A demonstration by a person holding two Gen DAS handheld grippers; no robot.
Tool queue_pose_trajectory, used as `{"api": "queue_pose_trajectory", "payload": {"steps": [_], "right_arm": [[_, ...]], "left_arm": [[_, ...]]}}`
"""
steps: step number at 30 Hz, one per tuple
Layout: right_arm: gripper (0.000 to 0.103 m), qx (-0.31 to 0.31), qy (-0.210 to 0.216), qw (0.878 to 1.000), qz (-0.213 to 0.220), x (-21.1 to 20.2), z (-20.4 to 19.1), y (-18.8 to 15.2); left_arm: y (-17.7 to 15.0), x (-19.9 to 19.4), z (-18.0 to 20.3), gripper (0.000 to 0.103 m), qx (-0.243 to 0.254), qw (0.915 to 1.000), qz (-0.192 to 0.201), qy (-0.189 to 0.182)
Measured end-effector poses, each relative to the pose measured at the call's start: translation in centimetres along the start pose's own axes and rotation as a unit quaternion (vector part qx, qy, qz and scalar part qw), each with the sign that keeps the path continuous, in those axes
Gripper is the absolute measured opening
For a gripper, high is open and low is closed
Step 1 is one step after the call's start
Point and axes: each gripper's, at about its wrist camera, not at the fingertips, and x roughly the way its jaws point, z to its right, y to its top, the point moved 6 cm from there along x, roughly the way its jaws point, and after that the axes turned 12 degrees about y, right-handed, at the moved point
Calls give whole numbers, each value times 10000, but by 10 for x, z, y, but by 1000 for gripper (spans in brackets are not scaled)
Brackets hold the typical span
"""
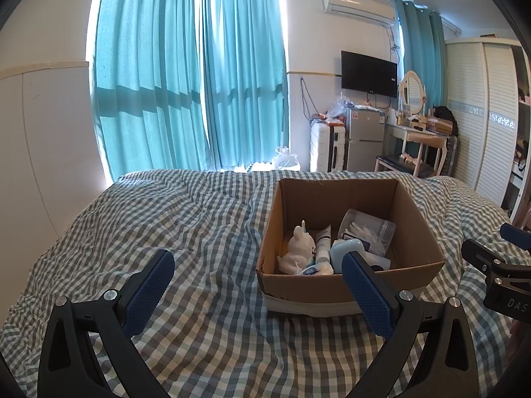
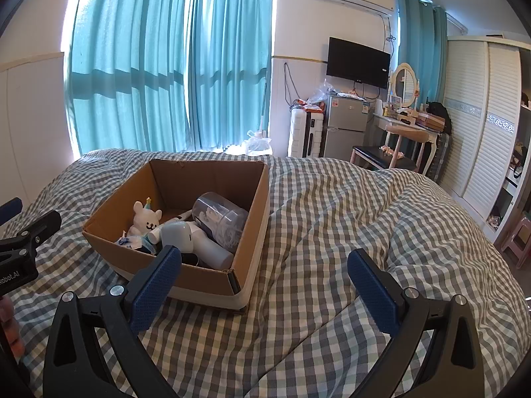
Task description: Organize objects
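An open cardboard box (image 1: 415, 232) (image 2: 255, 219) sits on the checked bed. Inside lie a white bear toy (image 1: 298, 248) (image 2: 147, 220), a clear jar of cotton swabs (image 1: 368, 232) (image 2: 222, 217), a pale blue device (image 1: 345, 252) (image 2: 192, 237), a white tube (image 1: 322, 243) and a small packet (image 1: 313, 270) (image 2: 127, 242). My left gripper (image 1: 257, 265) is open and empty, just in front of the box's left corner. My right gripper (image 2: 265, 267) is open and empty, in front of the box's right corner. Each gripper shows at the edge of the other's view.
The bed (image 1: 199, 225) (image 2: 348, 215) has a rumpled grey checked cover. Beyond it stand teal curtains (image 1: 186, 83), a suitcase (image 1: 327, 147), a small fridge (image 1: 363, 139), a dressing table with chair (image 1: 415, 142) and a white wardrobe (image 1: 481, 116) at the right.
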Motion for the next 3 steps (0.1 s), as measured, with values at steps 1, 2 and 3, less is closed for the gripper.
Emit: {"api": "queue_pose_trajectory", "payload": {"steps": [1,2,3], "right_arm": [[101,2,1,10000,-6,0,1,-1],[101,-2,-3,10000,-13,1,1,-1],[101,-3,-8,10000,-19,1,2,-2]], "left_arm": [[0,-2,0,103,-18,10000,58,62],[0,-4,1,103,6,9999,100,115],[1,-4,2,103,47,9998,124,162]]}}
